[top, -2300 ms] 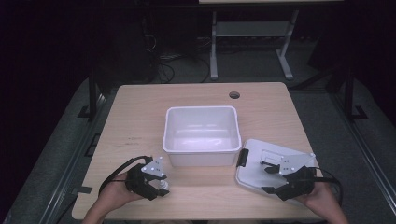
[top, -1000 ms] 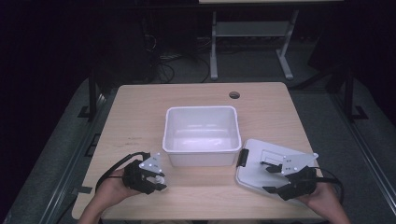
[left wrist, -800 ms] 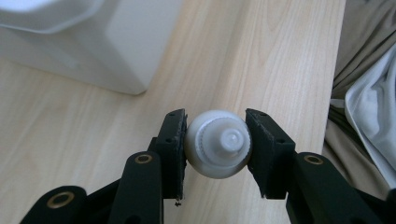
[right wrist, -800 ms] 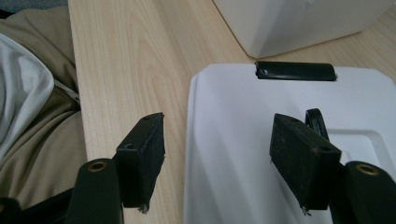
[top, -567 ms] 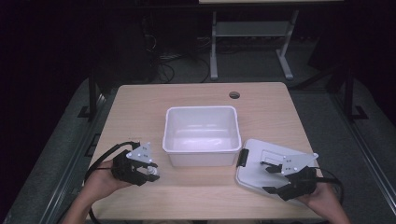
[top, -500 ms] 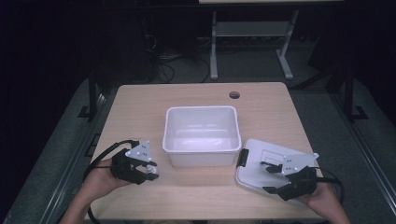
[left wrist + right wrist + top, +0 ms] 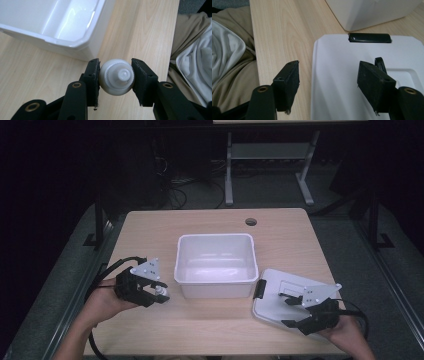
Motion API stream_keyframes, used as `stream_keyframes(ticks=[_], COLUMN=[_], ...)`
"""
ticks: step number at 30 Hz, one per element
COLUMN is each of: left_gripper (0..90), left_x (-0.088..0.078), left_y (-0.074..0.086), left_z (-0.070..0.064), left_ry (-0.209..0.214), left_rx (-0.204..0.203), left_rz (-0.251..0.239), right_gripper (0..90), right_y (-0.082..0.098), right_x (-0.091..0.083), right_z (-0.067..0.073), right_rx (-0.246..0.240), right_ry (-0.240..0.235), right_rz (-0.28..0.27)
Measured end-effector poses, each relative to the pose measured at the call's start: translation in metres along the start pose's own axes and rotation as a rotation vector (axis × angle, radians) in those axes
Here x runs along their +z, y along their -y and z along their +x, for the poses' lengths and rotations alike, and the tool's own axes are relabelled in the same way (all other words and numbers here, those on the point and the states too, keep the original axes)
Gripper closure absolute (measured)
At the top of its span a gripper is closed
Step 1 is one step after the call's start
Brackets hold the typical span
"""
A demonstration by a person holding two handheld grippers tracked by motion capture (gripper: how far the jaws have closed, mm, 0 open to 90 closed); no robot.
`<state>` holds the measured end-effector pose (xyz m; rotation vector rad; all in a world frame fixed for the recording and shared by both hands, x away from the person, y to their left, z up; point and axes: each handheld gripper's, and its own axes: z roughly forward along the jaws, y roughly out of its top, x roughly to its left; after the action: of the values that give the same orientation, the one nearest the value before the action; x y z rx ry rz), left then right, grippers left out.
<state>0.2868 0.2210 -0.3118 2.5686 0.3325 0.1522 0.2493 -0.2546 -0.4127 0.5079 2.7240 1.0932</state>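
Observation:
My left gripper (image 7: 156,292) is shut on a small white round bottle (image 7: 117,77) with a ribbed cap, held above the table just left of the white bin (image 7: 215,238). In the left gripper view the black pads (image 7: 93,75) press the bottle from both sides, and the bin's corner (image 7: 75,45) lies beyond. My right gripper (image 7: 289,311) is open and hovers low over the near left part of the flat white lid (image 7: 280,292). Between its jaws, the right gripper view shows the lid's edge (image 7: 332,75) and its black latch (image 7: 370,37).
The lid lies on the wooden table (image 7: 210,330) right of the bin. A round cable hole (image 7: 251,221) sits at the table's far side. A person's lap in beige and white cloth (image 7: 229,60) is at the near edge. Dark floor and a stand (image 7: 228,175) lie beyond.
My left gripper has risen and moved left and away from the table's front edge, carrying the bottle. The right gripper has stayed over the lid.

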Motion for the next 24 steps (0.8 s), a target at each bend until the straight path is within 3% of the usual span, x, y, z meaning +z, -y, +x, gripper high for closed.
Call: stream_keyframes(ticks=[10, 13, 16, 24], left_gripper=[60.0, 60.0, 60.0, 60.0], left_x=[-0.012, -0.016, -0.018, -0.017], left_y=[-0.014, -0.019, -0.024, -0.039], left_z=[0.011, 0.014, 0.017, 0.024], left_ry=[-0.007, -0.012, -0.019, -0.021], left_rx=[0.002, 0.009, 0.012, 0.018], left_rz=[0.000, 0.004, 0.001, 0.003], right_gripper=[32.6, 32.6, 32.3, 32.1], right_y=[0.000, -0.002, -0.006, -0.006], right_x=[-0.002, 0.001, 0.004, 0.003], right_z=[0.000, 0.001, 0.002, 0.002], right_rx=[0.015, 0.024, -0.005, 0.005], right_ry=[0.001, -0.023, -0.016, -0.019], right_rz=[-0.013, -0.033, -0.003, -0.010])
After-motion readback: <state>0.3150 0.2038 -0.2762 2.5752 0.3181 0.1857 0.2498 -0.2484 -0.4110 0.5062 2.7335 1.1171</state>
